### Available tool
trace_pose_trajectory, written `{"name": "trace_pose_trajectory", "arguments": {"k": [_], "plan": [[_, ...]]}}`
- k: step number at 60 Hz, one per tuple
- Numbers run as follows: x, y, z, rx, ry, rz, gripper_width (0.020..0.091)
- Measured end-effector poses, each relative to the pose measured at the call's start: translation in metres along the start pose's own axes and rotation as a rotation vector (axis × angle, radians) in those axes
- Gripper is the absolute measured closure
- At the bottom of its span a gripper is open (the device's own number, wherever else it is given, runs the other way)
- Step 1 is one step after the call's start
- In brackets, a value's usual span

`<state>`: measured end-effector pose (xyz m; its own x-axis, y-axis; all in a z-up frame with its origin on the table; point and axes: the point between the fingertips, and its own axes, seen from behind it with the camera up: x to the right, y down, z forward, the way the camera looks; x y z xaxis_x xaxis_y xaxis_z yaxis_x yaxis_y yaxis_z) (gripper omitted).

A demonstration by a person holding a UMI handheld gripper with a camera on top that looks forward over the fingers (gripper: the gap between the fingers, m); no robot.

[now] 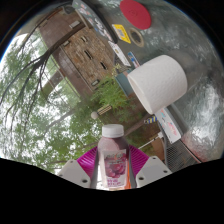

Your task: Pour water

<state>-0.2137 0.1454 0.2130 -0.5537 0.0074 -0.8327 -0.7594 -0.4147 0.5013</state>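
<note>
1. Gripper (113,172) clamped on bottle (113,160); both pink pads (90,160) press its sides, label facing the camera.
2. Bottle stands along the fingers, white cap (113,130) forward, likely so a wrist roll can tip it.
3. Cup (157,82) sits beyond the fingers on the table (200,110), apart from the bottle.
4. Red lid (135,12) lies further off.
5. Scene looks rolled, so pouring is probably under way; no water stream visible.

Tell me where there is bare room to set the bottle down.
The claw is shut on the bottle. Ahead, the white cup lies tilted against the table edge. The grey tabletop beyond the cup looks bare. Near the red lid and papers it is crowded.
</note>
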Motion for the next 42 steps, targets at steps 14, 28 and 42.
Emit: {"name": "trace_pose_trajectory", "arguments": {"k": [14, 28, 42], "plan": [[-0.172, 0.025, -0.019, 0.113, -0.085, -1.382, 0.0639], [-0.147, -0.166, -0.054, 0.298, 0.373, -2.016, 0.0644], [-0.043, -0.281, -0.065, 0.226, 0.615, -1.989, 0.0643]]}}
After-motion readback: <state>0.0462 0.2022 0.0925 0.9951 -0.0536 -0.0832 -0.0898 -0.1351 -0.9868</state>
